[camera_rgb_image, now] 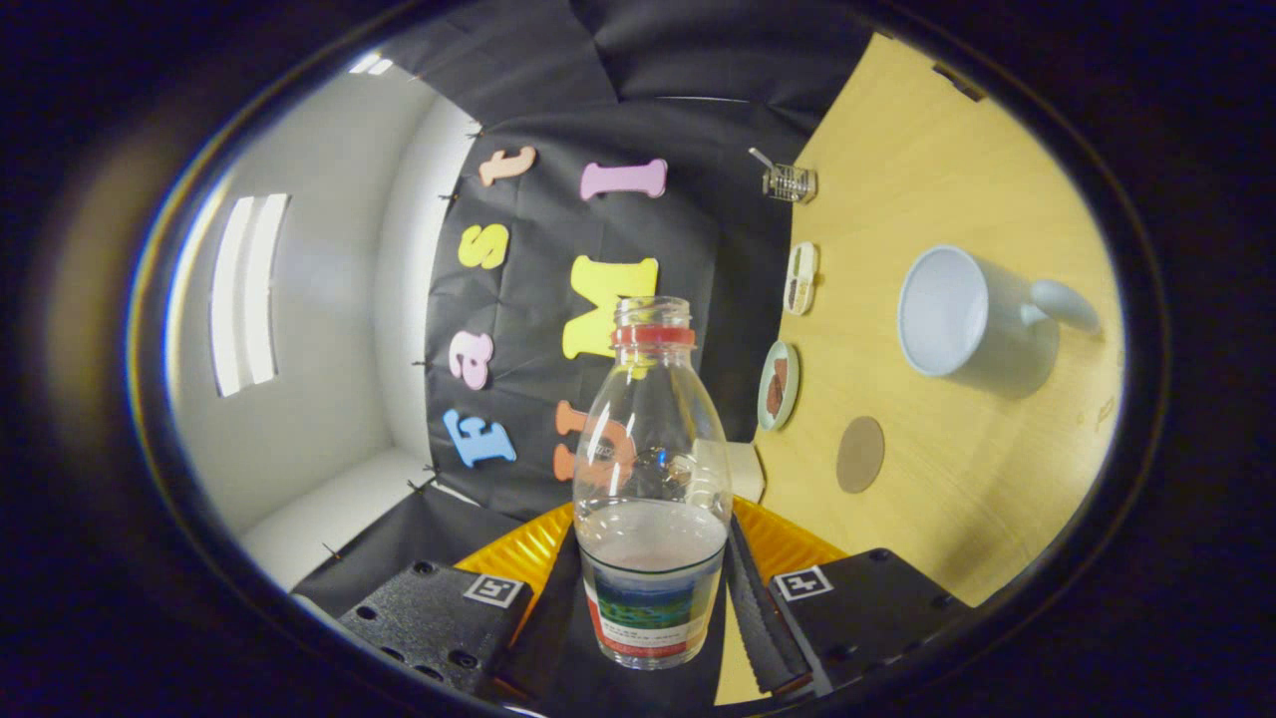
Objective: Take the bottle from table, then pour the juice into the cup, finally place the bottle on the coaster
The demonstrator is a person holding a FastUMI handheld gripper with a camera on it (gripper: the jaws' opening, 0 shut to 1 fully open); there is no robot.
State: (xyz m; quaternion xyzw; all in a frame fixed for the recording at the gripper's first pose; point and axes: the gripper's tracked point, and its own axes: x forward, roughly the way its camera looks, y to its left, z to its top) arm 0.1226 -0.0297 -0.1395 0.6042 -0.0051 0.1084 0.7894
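My gripper (653, 608) is shut on a clear plastic bottle (653, 449), both fingers pressing on its labelled lower part. The bottle has no cap and a red ring at its neck, and pale juice fills roughly its lower third. The gripper is rolled over, so the wooden table (957, 519) stands as a wall to the right of the bottle. On it a white cup (972, 319) with a handle sits beyond the right finger (857, 598), its mouth facing the bottle's side. A round brown coaster (860, 454) lies nearer, between the cup and the bottle.
Two small dishes (779, 385) (800, 278) with dark contents sit at the table's edge by the booth wall. A little wire object (790, 182) stands further along that edge. A white room wall with a window lies beyond the left finger (439, 608).
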